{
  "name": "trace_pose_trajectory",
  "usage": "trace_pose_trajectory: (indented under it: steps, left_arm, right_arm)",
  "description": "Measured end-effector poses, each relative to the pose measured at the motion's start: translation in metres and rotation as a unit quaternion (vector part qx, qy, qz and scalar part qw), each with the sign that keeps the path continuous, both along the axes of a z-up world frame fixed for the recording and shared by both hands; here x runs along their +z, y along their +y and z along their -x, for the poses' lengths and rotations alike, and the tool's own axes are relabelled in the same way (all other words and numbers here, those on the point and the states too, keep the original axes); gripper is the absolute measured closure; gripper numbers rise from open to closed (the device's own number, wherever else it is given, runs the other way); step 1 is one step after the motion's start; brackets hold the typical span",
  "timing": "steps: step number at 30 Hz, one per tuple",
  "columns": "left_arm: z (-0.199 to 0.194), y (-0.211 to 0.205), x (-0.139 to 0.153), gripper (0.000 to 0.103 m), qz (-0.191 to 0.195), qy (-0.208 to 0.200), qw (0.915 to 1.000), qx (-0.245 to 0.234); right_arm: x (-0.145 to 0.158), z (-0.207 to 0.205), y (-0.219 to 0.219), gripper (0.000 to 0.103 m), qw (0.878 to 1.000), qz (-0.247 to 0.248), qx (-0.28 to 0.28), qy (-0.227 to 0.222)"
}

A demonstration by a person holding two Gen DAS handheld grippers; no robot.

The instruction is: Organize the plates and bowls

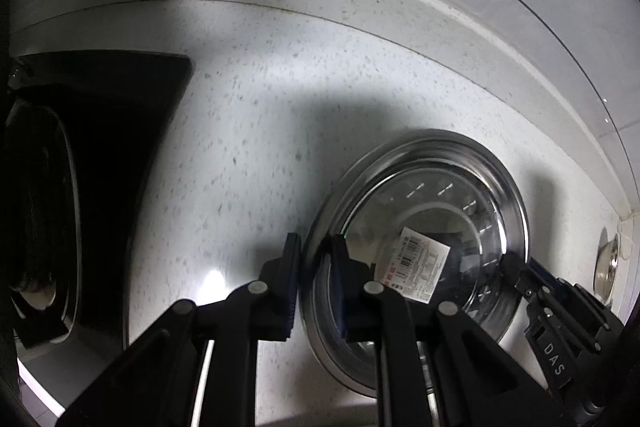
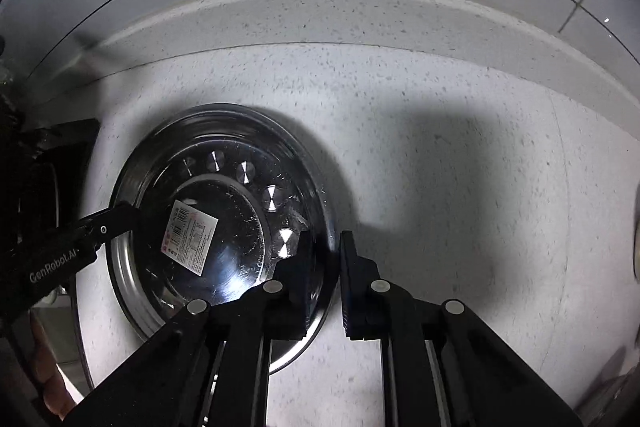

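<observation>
A shiny steel plate [image 1: 424,187] with a white barcode label [image 1: 422,263] lies on the speckled white counter. My left gripper [image 1: 316,251] straddles its left rim, one finger inside and one outside, jaws narrowly apart. The right gripper [image 1: 516,267] reaches the plate's right rim in the left wrist view. In the right wrist view the same plate [image 2: 216,163] shows with its label [image 2: 190,239]. My right gripper [image 2: 326,247] straddles its right rim, jaws narrowly apart. The left gripper [image 2: 120,215] touches the plate's left side there.
A black stove top [image 1: 100,131] with a dark pan lies to the left. The counter's raised back edge [image 2: 320,15] and tiled wall run behind. A round metal item [image 1: 606,263] sits at the far right by the wall.
</observation>
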State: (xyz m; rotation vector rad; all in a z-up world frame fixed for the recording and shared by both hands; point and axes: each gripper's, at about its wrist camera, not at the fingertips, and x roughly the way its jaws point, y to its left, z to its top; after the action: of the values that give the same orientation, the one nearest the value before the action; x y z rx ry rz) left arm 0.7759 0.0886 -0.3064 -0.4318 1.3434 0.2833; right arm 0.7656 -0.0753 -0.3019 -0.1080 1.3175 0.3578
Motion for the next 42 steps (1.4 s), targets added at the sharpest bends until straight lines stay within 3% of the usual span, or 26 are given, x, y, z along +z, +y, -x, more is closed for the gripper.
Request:
trace_pose_trajectory:
  steps: [9, 15, 22, 29, 31, 35, 38, 42]
  left_arm:
    - [0.059, -0.013, 0.063, 0.09, -0.033, -0.042, 0.9982, -0.024]
    - [0.136, -0.029, 0.082, 0.089, -0.061, -0.054, 0.9958, -0.043]
    - [0.196, -0.055, 0.051, 0.09, -0.088, -0.044, 0.9939, -0.05]
    - [0.216, -0.059, 0.021, 0.089, -0.074, -0.017, 0.9961, -0.045]
    - [0.214, -0.062, 0.02, 0.089, -0.094, -0.023, 0.994, -0.052]
    - [0.214, -0.061, 0.012, 0.089, -0.097, -0.012, 0.9941, -0.046]
    - [0.222, -0.061, 0.009, 0.089, -0.094, -0.01, 0.9947, -0.042]
    - [0.218, -0.075, 0.027, 0.088, -0.132, -0.029, 0.9891, -0.058]
  right_arm:
    - [0.06, 0.059, -0.022, 0.092, 0.999, -0.023, 0.005, -0.027]
    - [0.082, 0.13, -0.043, 0.092, 0.998, -0.045, 0.019, -0.028]
    - [0.055, 0.184, -0.063, 0.092, 0.998, -0.043, 0.043, -0.003]
    - [0.033, 0.207, -0.068, 0.092, 0.998, -0.026, 0.062, 0.015]
    - [0.029, 0.212, -0.066, 0.092, 0.997, -0.022, 0.067, 0.019]
    - [0.01, 0.212, -0.045, 0.09, 0.997, -0.024, 0.068, 0.031]
    - [0.018, 0.214, -0.051, 0.078, 0.996, -0.042, 0.07, 0.03]
    - [0.025, 0.205, -0.05, 0.051, 0.996, -0.065, 0.063, 0.024]
